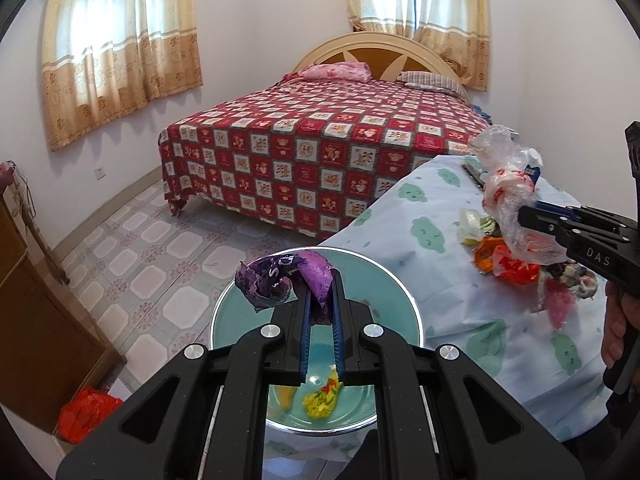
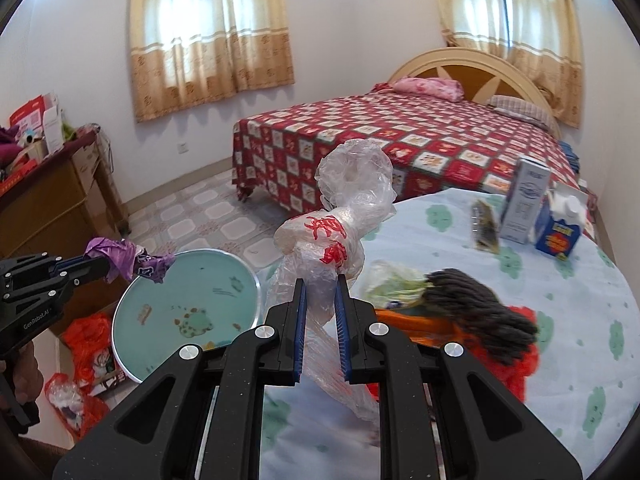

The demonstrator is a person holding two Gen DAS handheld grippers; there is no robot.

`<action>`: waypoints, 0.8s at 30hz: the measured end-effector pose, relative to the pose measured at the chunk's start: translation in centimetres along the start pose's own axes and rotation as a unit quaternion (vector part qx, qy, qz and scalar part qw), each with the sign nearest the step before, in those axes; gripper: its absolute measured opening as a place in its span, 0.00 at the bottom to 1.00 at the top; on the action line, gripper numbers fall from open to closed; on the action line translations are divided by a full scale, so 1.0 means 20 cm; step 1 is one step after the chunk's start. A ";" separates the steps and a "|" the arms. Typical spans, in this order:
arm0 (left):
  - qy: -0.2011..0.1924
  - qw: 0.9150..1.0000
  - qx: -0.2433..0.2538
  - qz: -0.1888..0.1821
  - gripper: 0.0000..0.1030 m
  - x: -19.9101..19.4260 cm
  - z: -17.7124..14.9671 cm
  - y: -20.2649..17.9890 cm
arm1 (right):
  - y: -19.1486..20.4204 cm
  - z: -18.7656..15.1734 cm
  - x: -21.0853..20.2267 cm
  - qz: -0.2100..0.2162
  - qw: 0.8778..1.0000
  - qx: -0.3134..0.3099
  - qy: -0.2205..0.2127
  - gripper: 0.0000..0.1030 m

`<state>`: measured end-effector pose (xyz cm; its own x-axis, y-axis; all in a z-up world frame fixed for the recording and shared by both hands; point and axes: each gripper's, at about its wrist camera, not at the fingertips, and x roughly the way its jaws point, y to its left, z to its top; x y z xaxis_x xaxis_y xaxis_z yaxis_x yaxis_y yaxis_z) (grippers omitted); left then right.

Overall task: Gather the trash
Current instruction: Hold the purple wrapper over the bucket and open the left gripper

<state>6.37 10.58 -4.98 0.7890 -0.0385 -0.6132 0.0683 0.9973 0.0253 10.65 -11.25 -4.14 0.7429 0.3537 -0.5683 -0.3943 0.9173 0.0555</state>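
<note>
My left gripper (image 1: 322,280) is shut on a crumpled purple wrapper (image 1: 276,280) and holds it over a teal metal basin (image 1: 228,312) at the table's edge. The basin holds a yellow wrapper (image 1: 322,398). My right gripper (image 2: 320,280) is shut on a clear plastic bag with red print (image 2: 340,216), lifted above the table. In the left wrist view that bag (image 1: 506,188) hangs over a pile of trash (image 1: 516,264). In the right wrist view the left gripper (image 2: 102,266) with the purple wrapper (image 2: 132,264) is above the basin's (image 2: 188,308) far rim.
The table has a pale blue cloth with green clouds (image 2: 580,320). On it lie a dark rag (image 2: 476,312), orange bags (image 2: 516,364), a grey box (image 2: 524,200) and a blue carton (image 2: 558,232). A bed (image 1: 320,148) stands behind. Red bags (image 2: 86,344) lie on the floor by a wooden cabinet (image 2: 52,204).
</note>
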 end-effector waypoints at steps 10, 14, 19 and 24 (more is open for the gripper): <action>0.000 1.000 -0.001 0.015 0.09 0.00 -0.02 0.07 | 0.13 0.01 0.13 0.024 0.999 -0.021 0.017 0.14; 0.003 1.000 -0.003 0.015 0.09 0.01 -0.03 0.07 | 0.17 0.01 0.17 0.030 0.999 -0.028 0.024 0.14; 0.005 1.000 -0.004 0.016 0.09 0.02 -0.03 0.08 | 0.22 -0.01 0.20 0.036 0.998 -0.036 0.031 0.14; 0.006 1.000 -0.005 0.015 0.09 0.02 -0.03 0.08 | 0.25 -0.02 0.21 0.039 0.998 -0.041 0.036 0.14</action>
<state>6.46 12.20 -5.71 0.7829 -0.0076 -0.6221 0.0379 0.9987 0.0354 11.60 -5.26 -6.70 0.6688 0.4059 -0.6228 -0.4936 0.8689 0.0362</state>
